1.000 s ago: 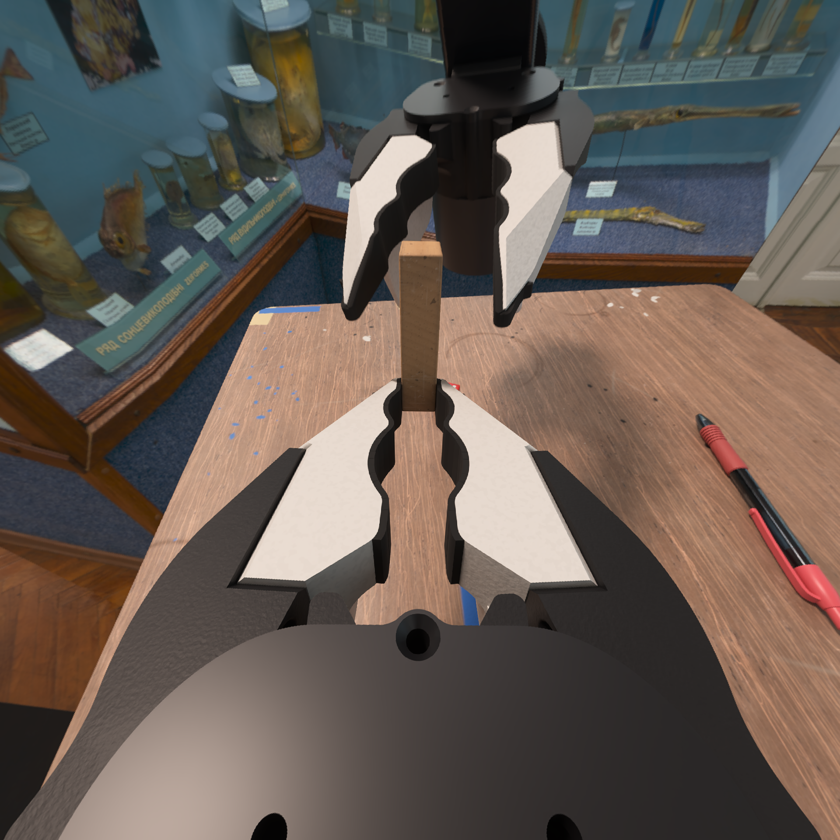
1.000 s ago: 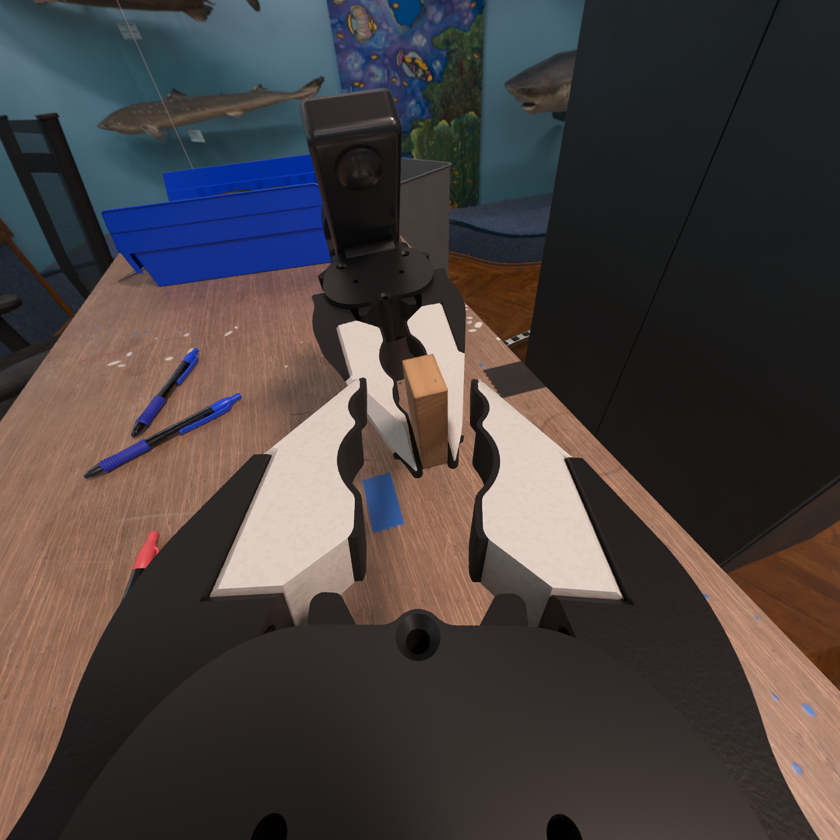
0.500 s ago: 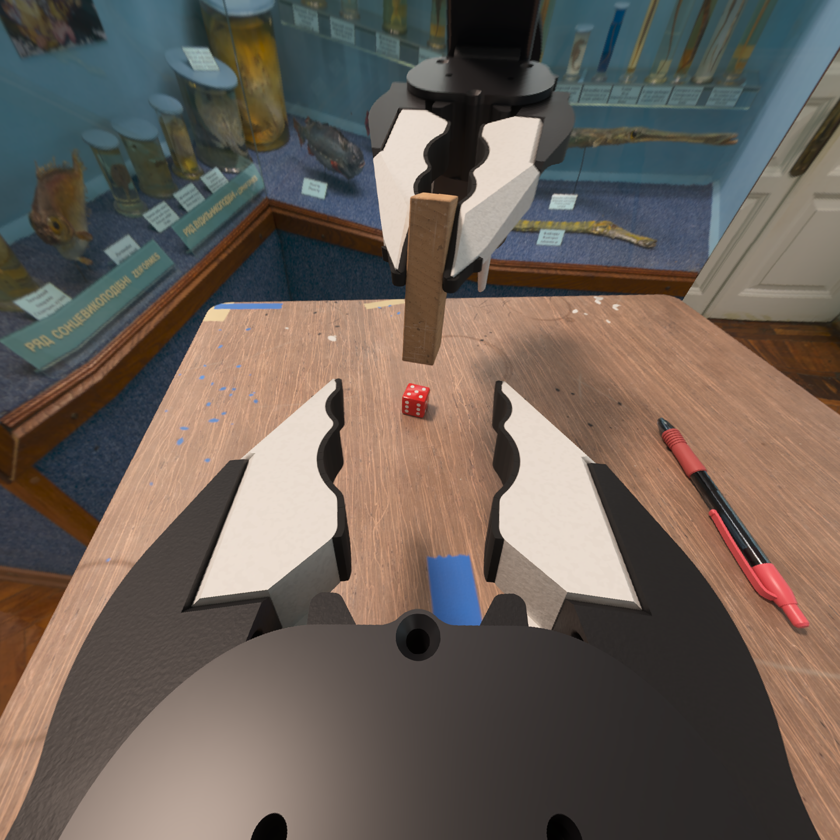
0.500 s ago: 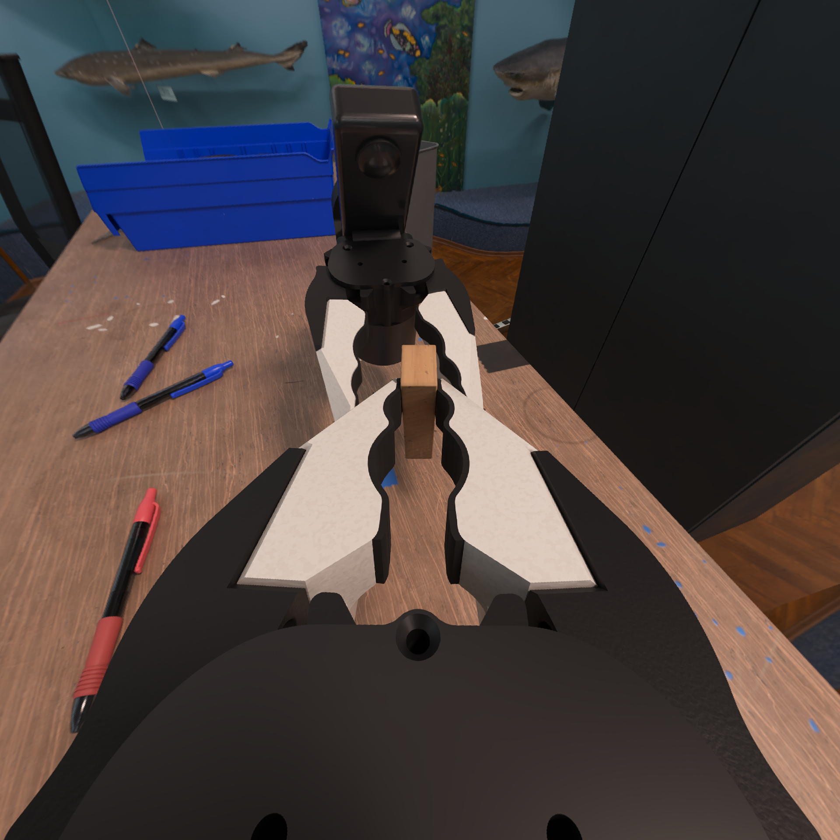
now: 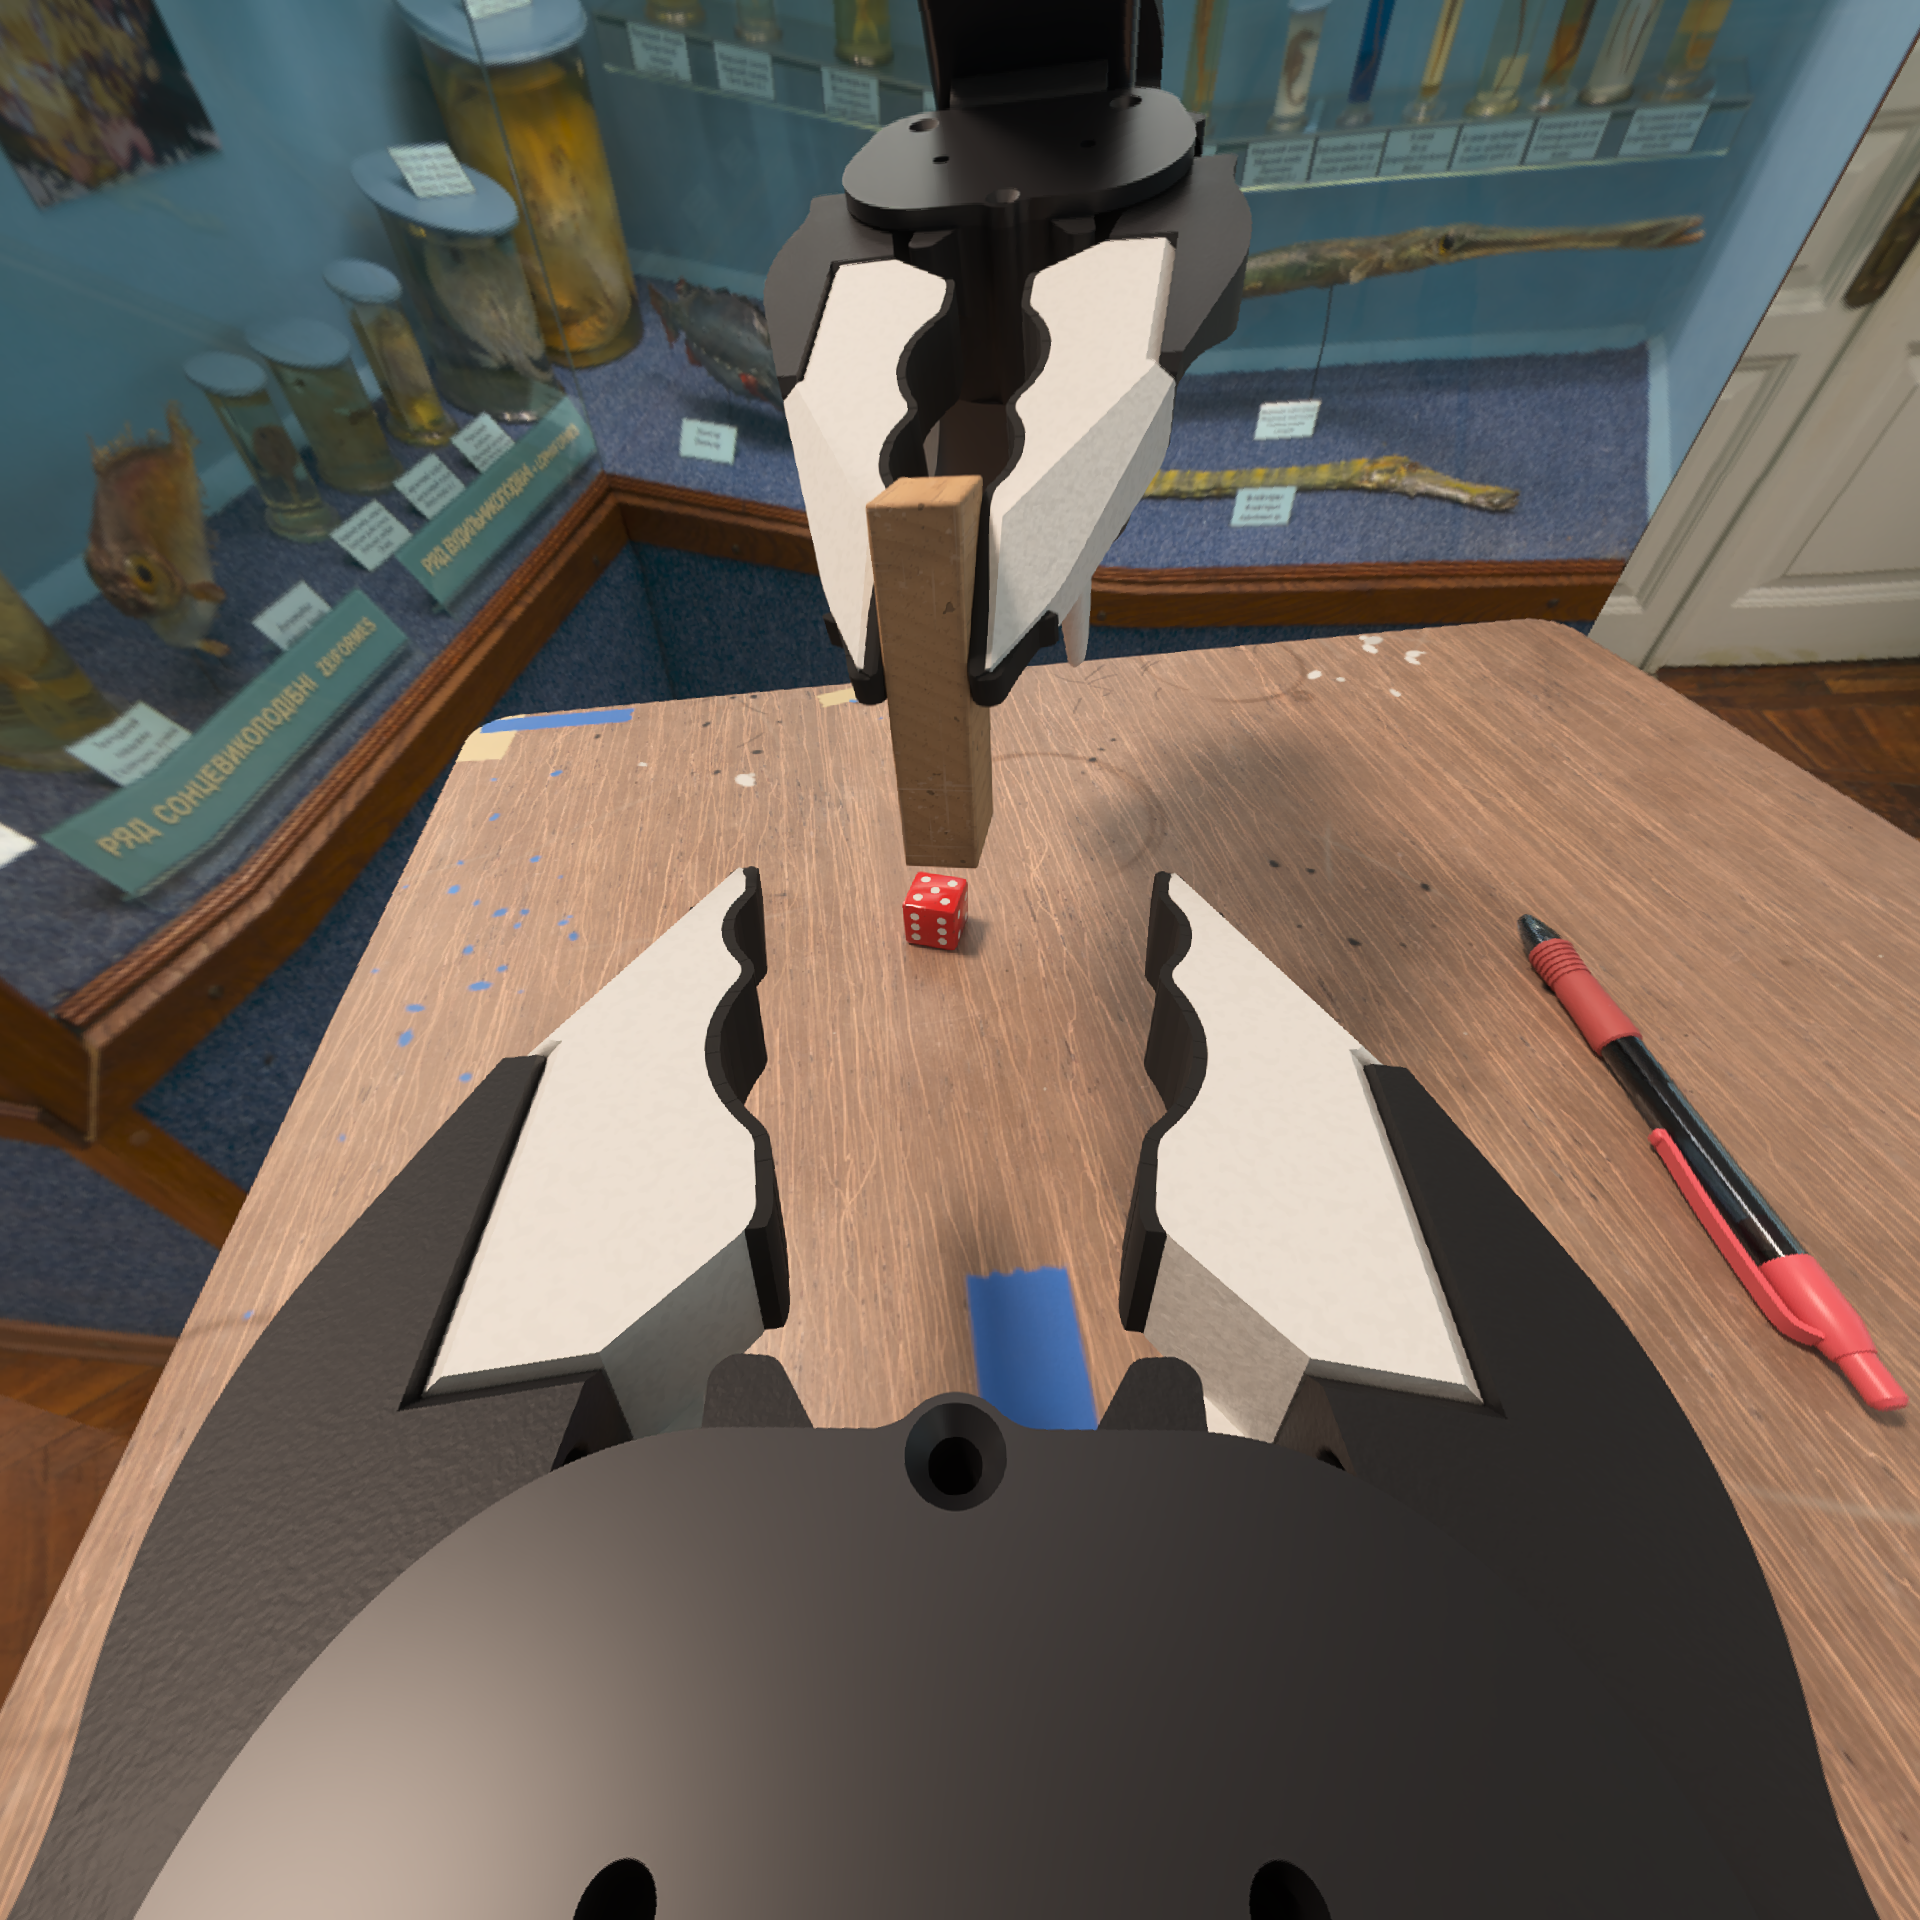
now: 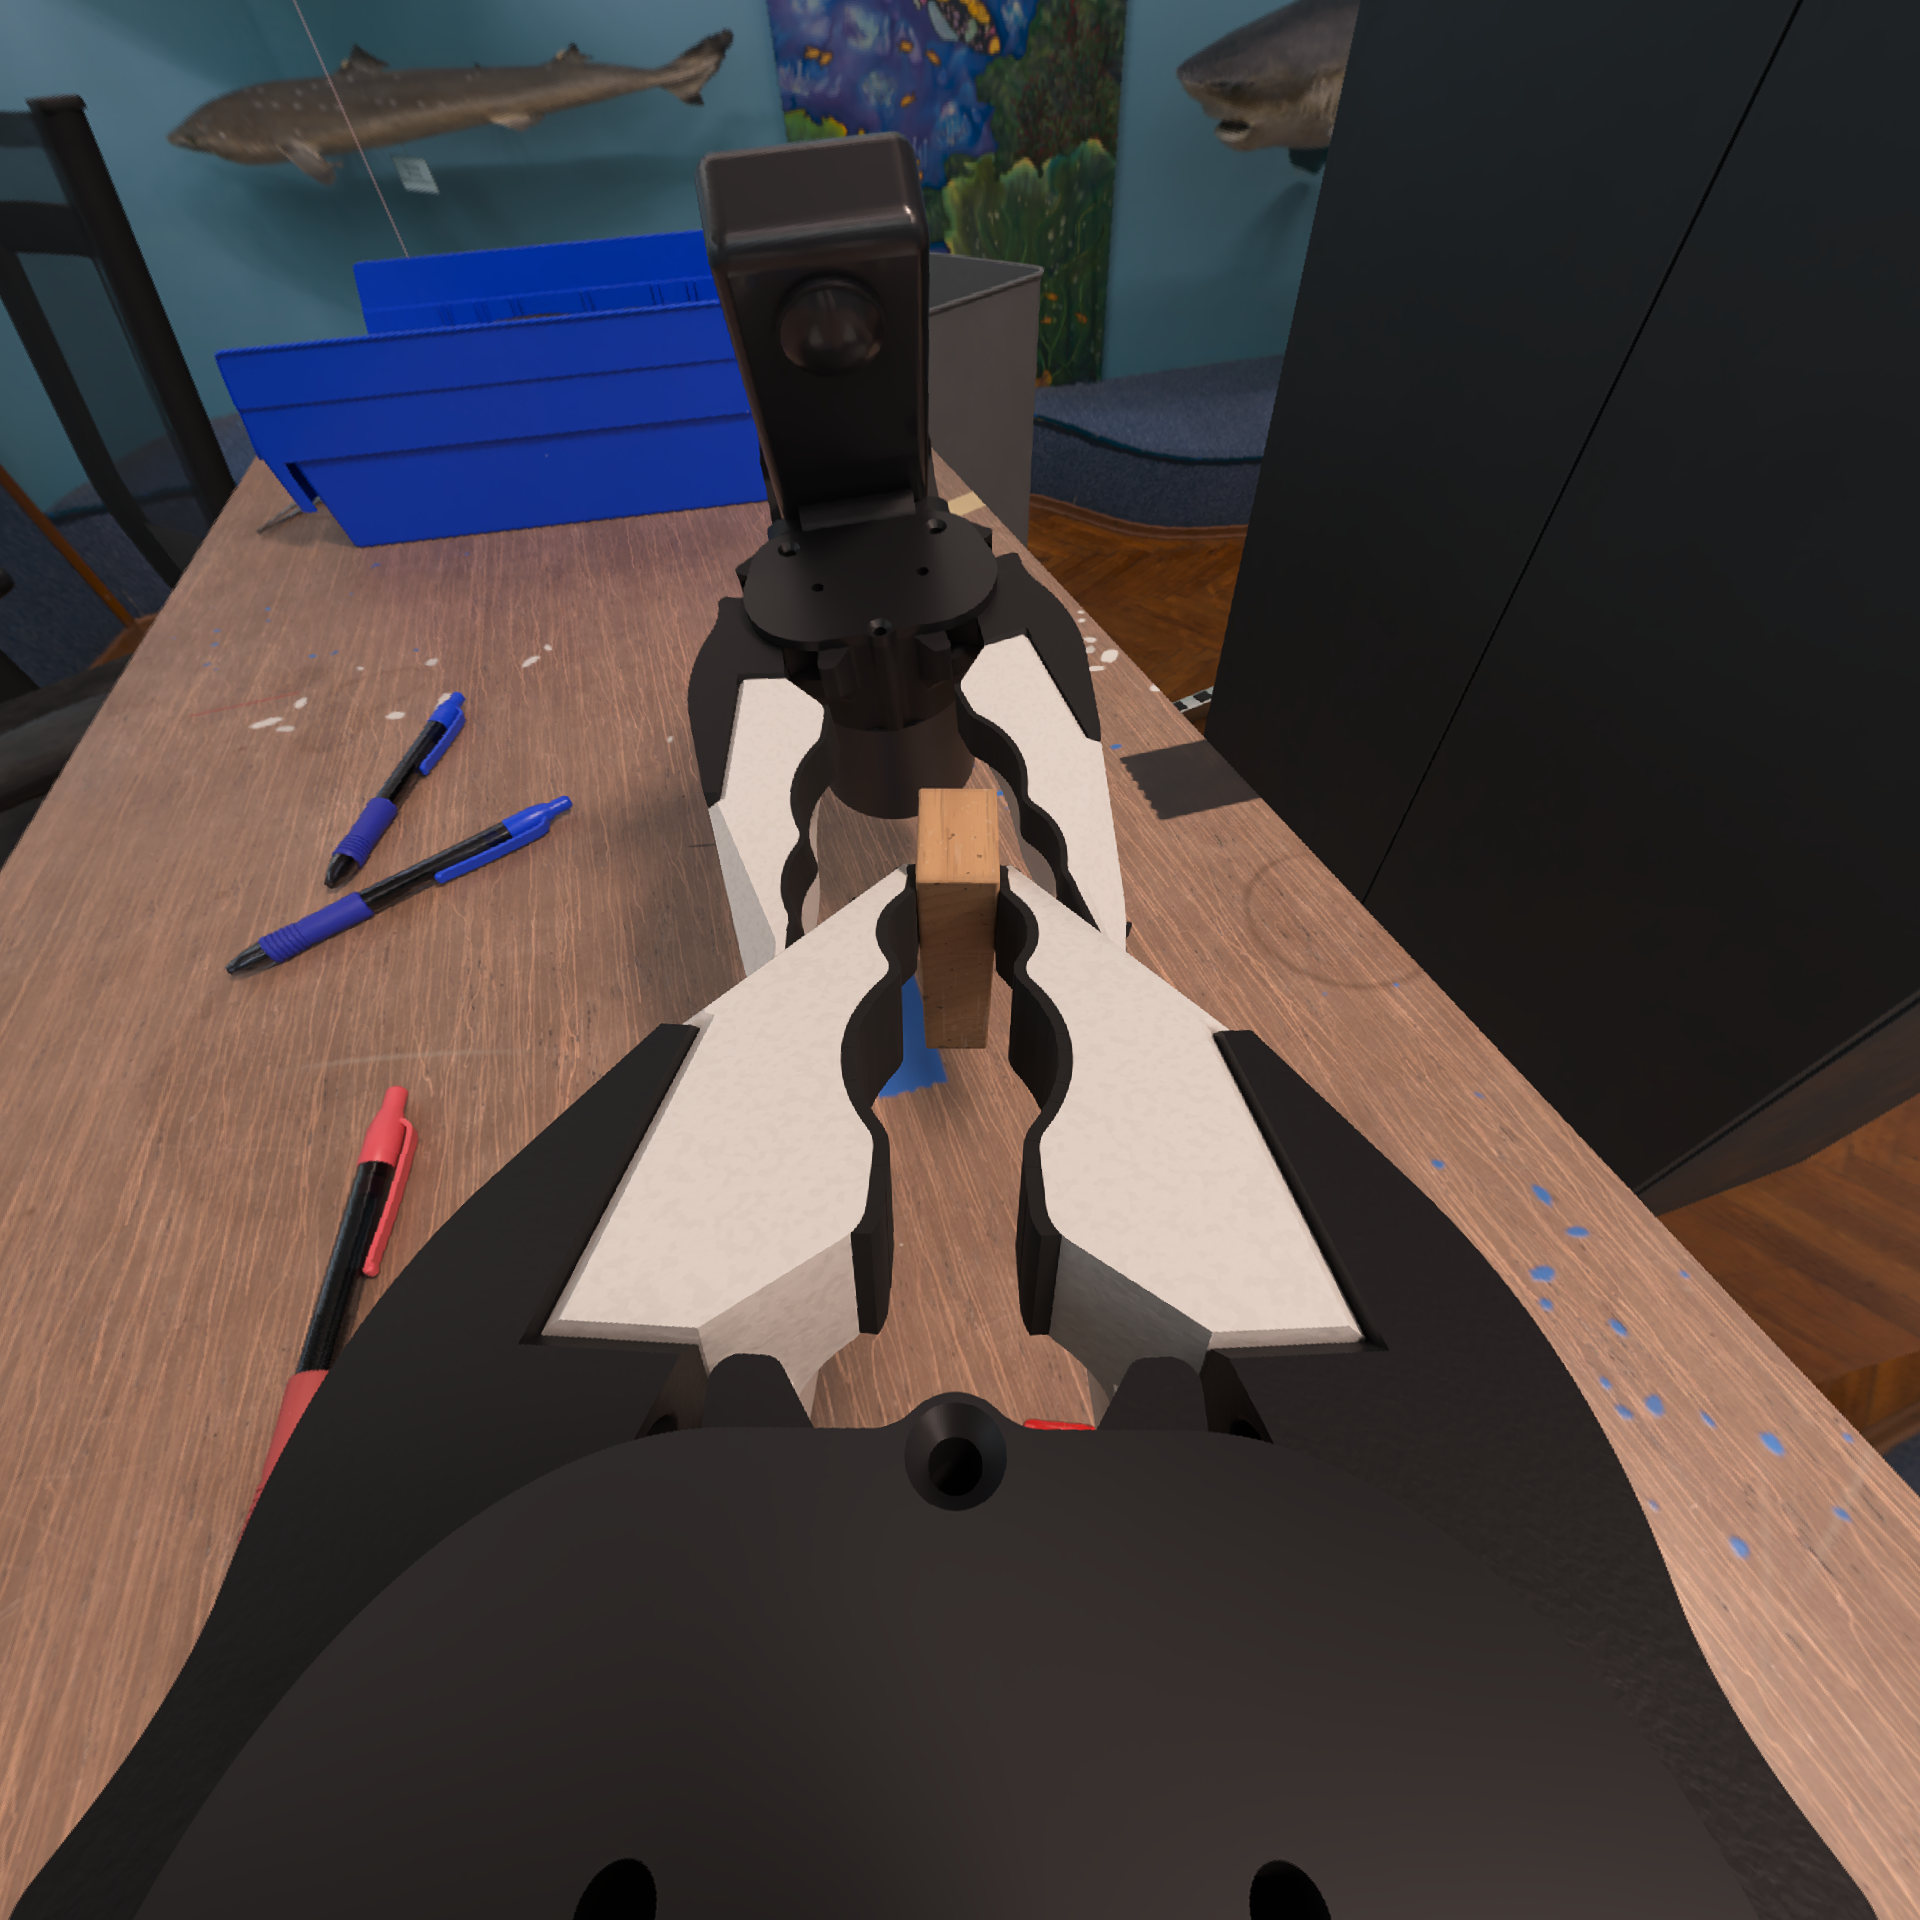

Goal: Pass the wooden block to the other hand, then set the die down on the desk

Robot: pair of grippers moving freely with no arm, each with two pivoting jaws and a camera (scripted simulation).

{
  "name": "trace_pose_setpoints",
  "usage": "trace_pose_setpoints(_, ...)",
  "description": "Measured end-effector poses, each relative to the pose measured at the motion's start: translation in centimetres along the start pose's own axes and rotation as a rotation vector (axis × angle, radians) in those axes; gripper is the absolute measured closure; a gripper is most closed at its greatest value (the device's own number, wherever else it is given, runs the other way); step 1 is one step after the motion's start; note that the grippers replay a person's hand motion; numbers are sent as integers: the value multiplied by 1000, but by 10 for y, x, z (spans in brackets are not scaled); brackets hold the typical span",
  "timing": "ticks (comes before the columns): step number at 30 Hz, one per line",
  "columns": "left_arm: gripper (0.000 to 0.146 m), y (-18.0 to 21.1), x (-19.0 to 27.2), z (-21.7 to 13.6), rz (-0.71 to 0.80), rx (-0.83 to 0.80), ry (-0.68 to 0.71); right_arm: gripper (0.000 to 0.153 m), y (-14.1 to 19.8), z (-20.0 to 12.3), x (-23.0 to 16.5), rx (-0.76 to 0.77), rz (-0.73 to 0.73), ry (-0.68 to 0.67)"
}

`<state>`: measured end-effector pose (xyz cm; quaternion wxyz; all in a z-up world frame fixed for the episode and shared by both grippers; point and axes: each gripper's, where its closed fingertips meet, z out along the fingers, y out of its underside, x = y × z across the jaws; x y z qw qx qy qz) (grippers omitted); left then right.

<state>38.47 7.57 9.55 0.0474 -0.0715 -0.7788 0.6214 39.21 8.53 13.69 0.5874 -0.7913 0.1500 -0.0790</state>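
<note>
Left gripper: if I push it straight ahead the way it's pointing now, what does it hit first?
Probably the red die on the desk, centred ahead of the open left gripper. The wooden block, clamped by the right gripper, hangs just above that line; depth is unclear, so it could clip that first.

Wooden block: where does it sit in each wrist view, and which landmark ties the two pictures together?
Left wrist view: wooden block upper centre, upright, held by the far right claw, above the red die.
Right wrist view: wooden block centre, clamped at this claw's own tips.
Shared landmark: the red pen, right side there, lower left here.
</note>
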Motion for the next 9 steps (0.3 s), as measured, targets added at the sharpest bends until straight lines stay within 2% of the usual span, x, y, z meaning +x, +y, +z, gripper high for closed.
trace_pose_setpoints(9, 91, -6, -2, -4, -20, 39, -6, 140, 1, 2, -2, -12, -12, -7)
